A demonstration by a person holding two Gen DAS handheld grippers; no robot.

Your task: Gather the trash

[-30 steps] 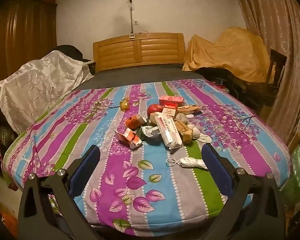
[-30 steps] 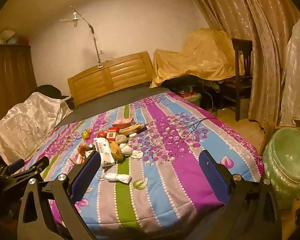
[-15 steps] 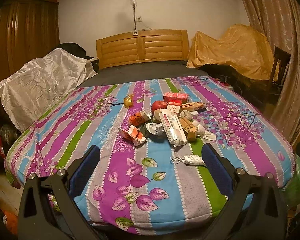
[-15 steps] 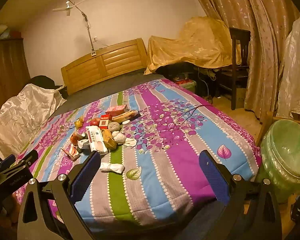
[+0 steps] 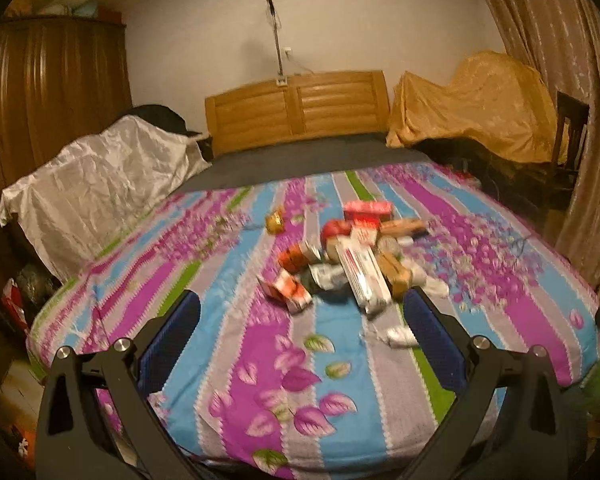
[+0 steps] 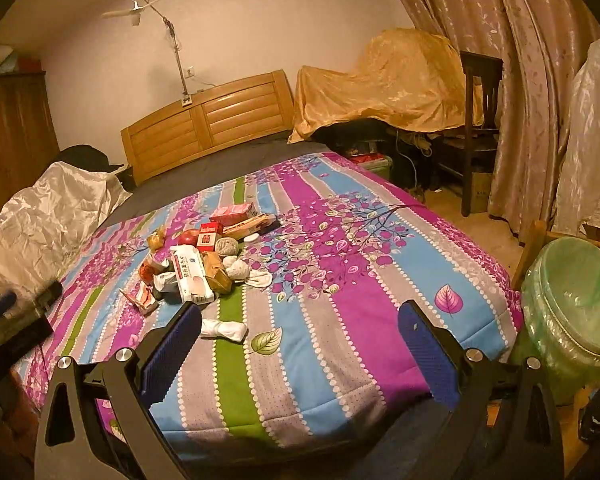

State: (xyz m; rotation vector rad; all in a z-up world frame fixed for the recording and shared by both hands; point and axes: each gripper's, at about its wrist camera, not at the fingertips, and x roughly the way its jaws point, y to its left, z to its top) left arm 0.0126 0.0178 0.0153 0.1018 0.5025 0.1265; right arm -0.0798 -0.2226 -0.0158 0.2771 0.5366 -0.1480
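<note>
A pile of trash [image 5: 352, 256] lies mid-bed on the striped floral bedspread [image 5: 260, 360]: small boxes, crumpled paper, wrappers, a long white box [image 6: 192, 280]. A crumpled white tissue [image 6: 224, 329] lies apart, nearer the foot. The pile also shows in the right wrist view [image 6: 204, 256]. My left gripper [image 5: 300, 320] is open and empty, held at the foot of the bed short of the pile. My right gripper [image 6: 300, 328] is open and empty over the bed's right foot corner. A green-lined bin [image 6: 576, 304] stands beside the bed at right.
A wooden headboard [image 5: 296, 108] stands at the far end. A white sheet [image 5: 96, 184] covers something left of the bed. An orange cloth [image 6: 392, 80] covers furniture at the back right. A dark chair [image 6: 476, 120] and curtains [image 6: 520, 60] are at right. A wardrobe [image 5: 52, 96] stands at left.
Both grippers have drifted back and tilted, so the bed sits a little farther off. The left view is blurred by motion. Nothing on the bed has moved.
</note>
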